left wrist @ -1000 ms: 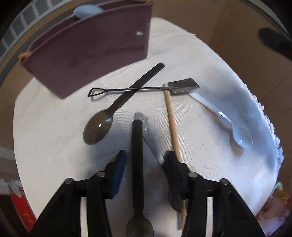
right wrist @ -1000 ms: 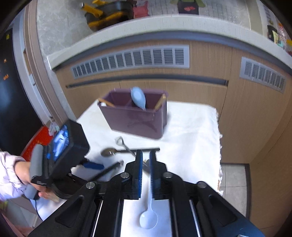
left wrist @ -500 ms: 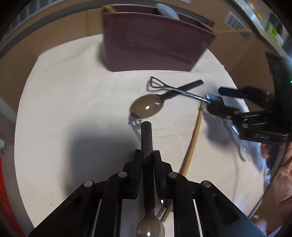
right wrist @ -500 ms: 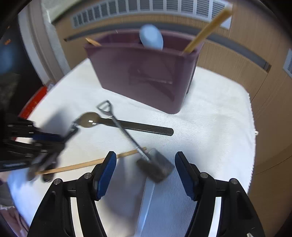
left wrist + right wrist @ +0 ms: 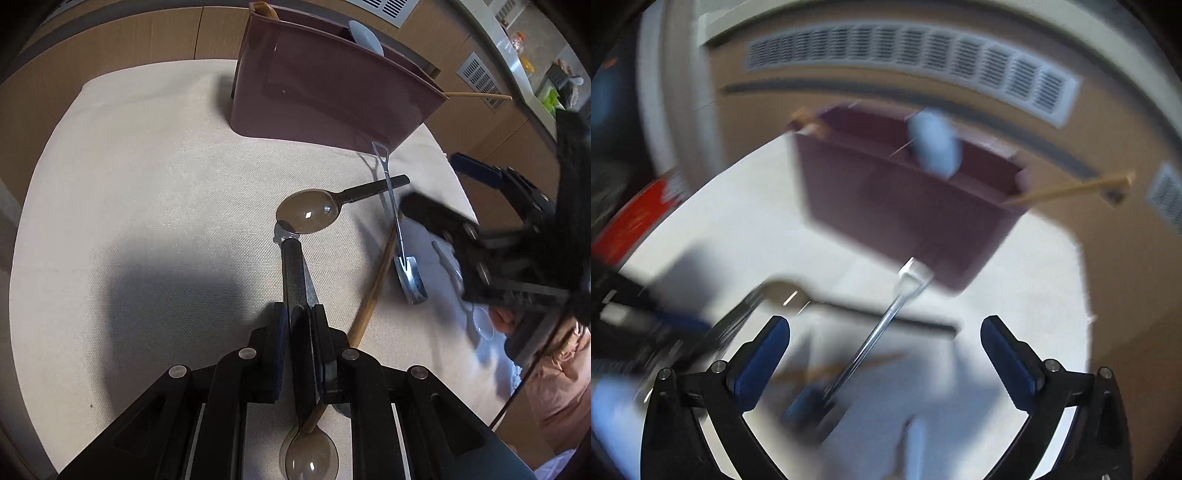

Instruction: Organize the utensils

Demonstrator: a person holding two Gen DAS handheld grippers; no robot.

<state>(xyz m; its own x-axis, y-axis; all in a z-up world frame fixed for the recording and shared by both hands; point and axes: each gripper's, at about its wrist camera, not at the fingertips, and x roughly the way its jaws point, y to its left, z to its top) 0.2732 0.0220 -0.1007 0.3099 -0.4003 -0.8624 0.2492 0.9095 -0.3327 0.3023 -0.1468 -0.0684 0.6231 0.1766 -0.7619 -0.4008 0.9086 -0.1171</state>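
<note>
The left gripper (image 5: 298, 328) is clenched on the dark spoon (image 5: 295, 280), whose handle tip touches the second spoon's bowl (image 5: 307, 216) at twelve o'clock. Lifting carelessly could drag that spoon or the wooden chopstick (image 5: 373, 291) crossing beneath. The right gripper (image 5: 885, 345), jaws just spread wide and empty, straddles the shovel spoon (image 5: 882, 332); blur suggests a misjudged pinch. The holder (image 5: 332, 96) stands behind on the counter.

I log: woven matt cloth (image 5: 147, 192); glossy plastic caddy (image 5: 325, 99); shiny metal shovel-spoon (image 5: 408, 273); wooden chopstick (image 5: 373, 291); translucent glossy spoon (image 5: 308, 216).
</note>
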